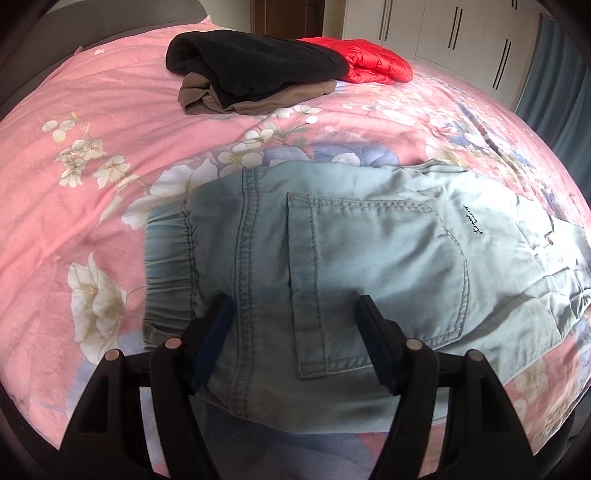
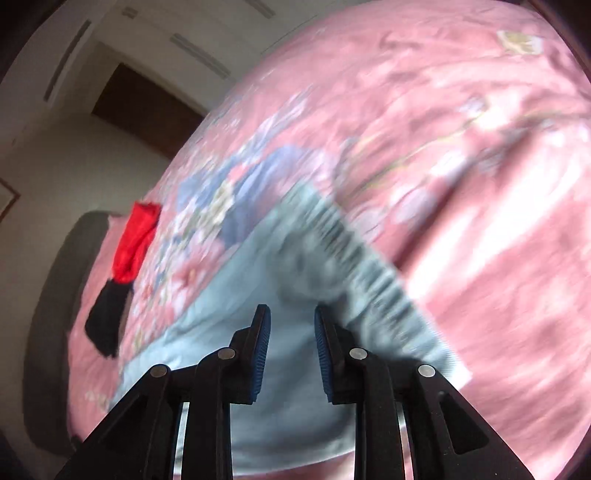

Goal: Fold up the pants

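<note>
Pale blue-green denim pants (image 1: pixel 369 251) lie flat on a pink floral bed cover (image 1: pixel 92 122), back pocket up, elastic waistband (image 1: pixel 168 273) at the left. My left gripper (image 1: pixel 293 306) hovers above the pants near the pocket, open and empty. In the blurred right wrist view the same pants (image 2: pixel 280 362) lie below my right gripper (image 2: pixel 291 317), with the gathered waistband (image 2: pixel 354 258) just beyond. Its jaws stand partly open with nothing between them.
A folded pile of black clothing (image 1: pixel 258 62) on brown clothing (image 1: pixel 258 99) sits at the far side of the bed, beside a red puffy jacket (image 1: pixel 373 61). White wardrobe doors (image 1: pixel 461 33) stand behind. The red jacket (image 2: pixel 135 240) and black clothing (image 2: pixel 107 321) show at left in the right wrist view.
</note>
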The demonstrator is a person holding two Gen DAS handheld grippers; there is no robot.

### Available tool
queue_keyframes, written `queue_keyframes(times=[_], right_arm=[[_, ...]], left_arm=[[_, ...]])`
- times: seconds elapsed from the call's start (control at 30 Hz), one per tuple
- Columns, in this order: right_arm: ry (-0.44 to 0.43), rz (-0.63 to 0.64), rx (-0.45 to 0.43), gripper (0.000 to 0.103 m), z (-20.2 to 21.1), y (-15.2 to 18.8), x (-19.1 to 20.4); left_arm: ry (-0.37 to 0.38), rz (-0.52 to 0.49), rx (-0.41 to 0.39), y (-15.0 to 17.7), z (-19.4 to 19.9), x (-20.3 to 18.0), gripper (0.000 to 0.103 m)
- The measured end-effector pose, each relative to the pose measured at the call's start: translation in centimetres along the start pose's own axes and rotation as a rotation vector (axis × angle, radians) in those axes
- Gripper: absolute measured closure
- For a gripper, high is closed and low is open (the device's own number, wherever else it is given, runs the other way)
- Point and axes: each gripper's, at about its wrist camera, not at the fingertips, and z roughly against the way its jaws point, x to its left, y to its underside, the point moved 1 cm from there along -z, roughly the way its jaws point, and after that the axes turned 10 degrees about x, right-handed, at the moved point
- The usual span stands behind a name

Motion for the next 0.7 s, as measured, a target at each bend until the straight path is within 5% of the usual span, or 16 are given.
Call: queue_keyframes(times=[0.17, 0.3, 0.5, 0.7], right_arm=[[-0.103, -0.022, -0.145, 0.067, 6.7, 0.6, -1.4], [-0.163, -0.053, -0.067, 0.066, 7.1, 3.7, -3.2], [-0.199, -0.137, 0.013, 0.066, 2.8, 5.9, -3.7], [-0.099, -0.179, -0.044, 0.066, 1.5, 5.5, -2.7]], left_arm=[[0.014, -0.023, -0.084, -0.4, 3.7, -2.5, 0.033], [0.161, -0.081, -0.12, -1.2, 5.6, -6.9, 0.027], [0.423, -0.165, -0.03, -1.6, 4.1, -15.7, 0.027], [0.468, -0.122, 0.115, -1.0, -0.4, -19.5, 0.028]])
